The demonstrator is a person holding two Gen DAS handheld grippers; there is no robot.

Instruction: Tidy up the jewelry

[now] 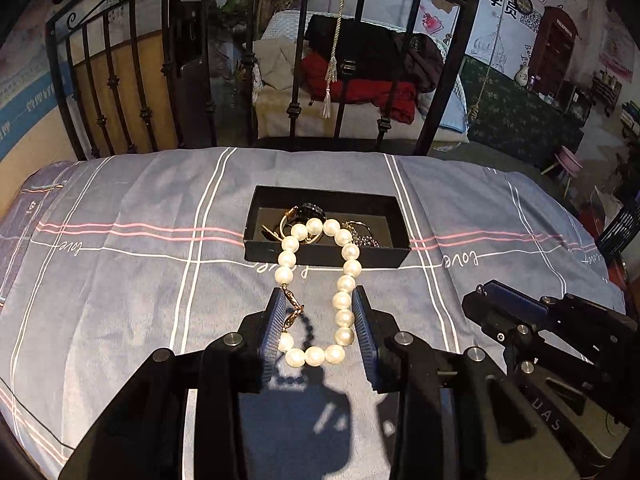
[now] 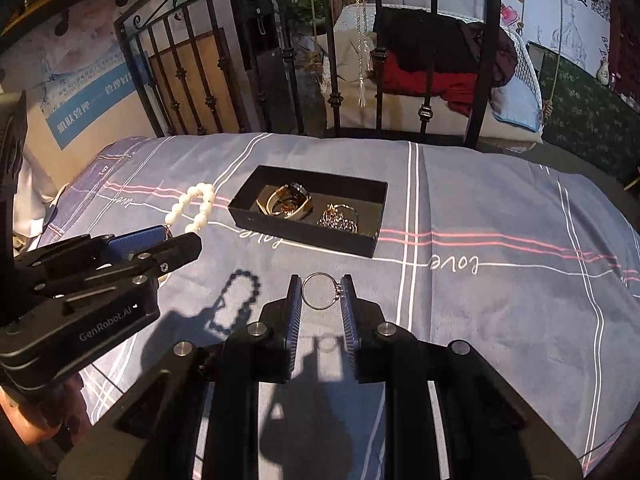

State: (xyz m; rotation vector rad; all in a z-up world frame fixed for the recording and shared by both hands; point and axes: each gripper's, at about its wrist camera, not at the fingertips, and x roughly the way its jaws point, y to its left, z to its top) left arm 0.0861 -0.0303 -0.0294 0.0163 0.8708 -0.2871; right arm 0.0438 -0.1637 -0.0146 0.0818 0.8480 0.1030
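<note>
Blue-grey checked bedspread (image 1: 120, 280) under hard light, sharp shadows across it. Behind, a black iron bedstead (image 1: 256, 60); beyond, clothes heaped on a chair (image 1: 360, 80), postered wall (image 1: 500, 4).

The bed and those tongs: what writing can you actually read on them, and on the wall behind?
"love": on the bedspread, upside down, repeated.
"GenRobot.AI": on the body of the left tongs.
"学员": large characters on the wall poster.
"TELEPHONE": seemingly, on the painted red booth; blurred.
Blue banner and smaller poster print: too blurred.
</note>
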